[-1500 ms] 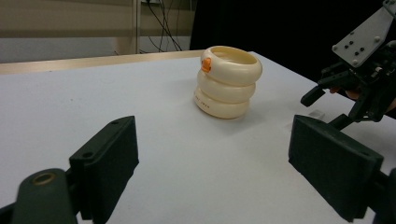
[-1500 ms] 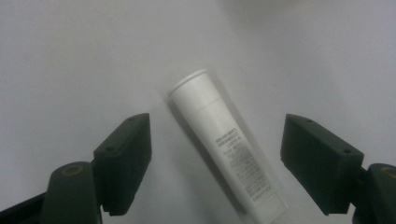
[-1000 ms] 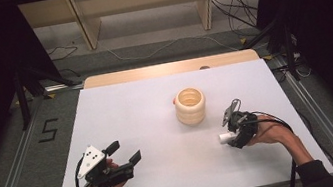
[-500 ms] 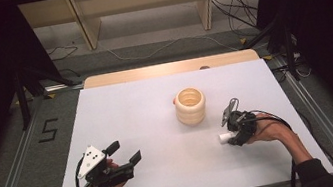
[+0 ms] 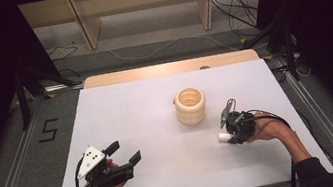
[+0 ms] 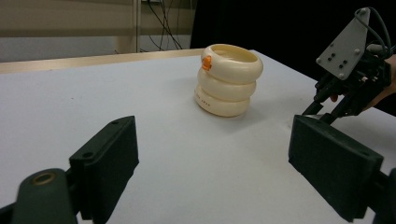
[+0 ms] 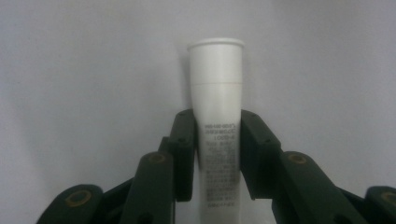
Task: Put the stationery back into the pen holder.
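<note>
Gripping step: my right hand-held gripper (image 7: 217, 154) has just been closing, jaws now clamping white tube (image 7: 217, 121) lying on surface (image 5: 133, 119), four o'clock of cream ring stack (image 5: 190, 105). Left hand-held gripper (image 5: 125, 152) idling, jaws apart. Next move likely needing level lift.

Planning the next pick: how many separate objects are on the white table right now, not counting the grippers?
2: a cream ringed container standing right of centre, and a white tube lying nearer the right edge, pinched in the right gripper.
</note>
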Demonstrator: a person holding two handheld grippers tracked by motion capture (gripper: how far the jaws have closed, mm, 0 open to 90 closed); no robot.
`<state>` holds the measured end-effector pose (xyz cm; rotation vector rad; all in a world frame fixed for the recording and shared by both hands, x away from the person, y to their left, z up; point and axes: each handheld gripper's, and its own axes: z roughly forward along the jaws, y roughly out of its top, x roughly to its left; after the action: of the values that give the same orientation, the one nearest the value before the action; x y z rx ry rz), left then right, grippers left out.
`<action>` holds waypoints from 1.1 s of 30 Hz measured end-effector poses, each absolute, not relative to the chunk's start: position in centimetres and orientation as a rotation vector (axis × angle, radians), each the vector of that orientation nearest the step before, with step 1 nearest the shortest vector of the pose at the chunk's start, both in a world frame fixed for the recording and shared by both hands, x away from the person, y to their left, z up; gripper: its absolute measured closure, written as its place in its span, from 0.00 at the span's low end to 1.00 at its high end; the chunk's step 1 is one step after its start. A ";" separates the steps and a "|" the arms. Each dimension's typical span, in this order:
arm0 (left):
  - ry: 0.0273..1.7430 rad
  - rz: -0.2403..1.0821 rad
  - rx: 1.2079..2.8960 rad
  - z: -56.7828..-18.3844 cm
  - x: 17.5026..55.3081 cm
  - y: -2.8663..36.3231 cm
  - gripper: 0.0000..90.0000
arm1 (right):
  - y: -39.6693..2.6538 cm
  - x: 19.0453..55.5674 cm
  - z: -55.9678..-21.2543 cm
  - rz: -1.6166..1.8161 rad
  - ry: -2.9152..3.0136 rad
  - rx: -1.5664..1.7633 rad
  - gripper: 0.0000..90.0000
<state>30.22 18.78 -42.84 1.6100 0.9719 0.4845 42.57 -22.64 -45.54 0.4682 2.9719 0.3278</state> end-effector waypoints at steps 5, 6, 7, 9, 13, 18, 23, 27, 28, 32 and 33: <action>0.972 0.485 1.609 -42.8 30.2 18.8 0.17 | -22.5 42.5 -45.5 0.313 2.966 0.450 0.77; 0.973 0.485 1.610 -42.8 30.2 18.8 0.17 | -22.5 42.4 -45.4 0.310 2.967 0.448 0.77; 0.973 0.485 1.609 -42.8 30.2 18.8 0.17 | -22.4 42.4 -45.4 0.315 2.967 0.442 0.77; 0.973 0.485 1.609 -42.8 30.2 18.8 0.17 | -22.3 42.3 -45.2 0.320 2.959 0.437 0.77; 0.973 0.485 1.609 -42.8 30.2 18.8 0.17 | -22.4 42.3 -44.7 0.358 2.932 0.435 0.77; 0.973 0.487 1.609 -42.8 30.2 18.8 0.17 | -22.5 42.3 -44.3 0.390 2.895 0.462 0.77; 0.973 0.488 1.608 -42.8 30.2 18.8 0.17 | -22.5 42.4 -43.8 0.432 2.865 0.459 0.77; 0.973 0.489 1.608 -42.8 30.2 18.8 0.17 | -22.6 42.3 -43.2 0.509 2.830 0.485 0.77; 0.973 0.489 1.608 -42.8 30.2 18.8 0.17 | -22.6 42.3 -43.1 0.522 2.824 0.500 0.77; 0.973 0.490 1.608 -42.8 30.2 18.8 0.17 | -22.7 42.3 -42.6 0.591 2.793 0.518 0.77; 0.973 0.490 1.607 -42.8 30.2 18.8 0.17 | -22.7 42.3 -42.5 0.605 2.789 0.522 0.77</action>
<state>30.19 18.83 -42.80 1.6075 0.9731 0.4895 42.32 -22.73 -42.49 0.5225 2.7887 0.6045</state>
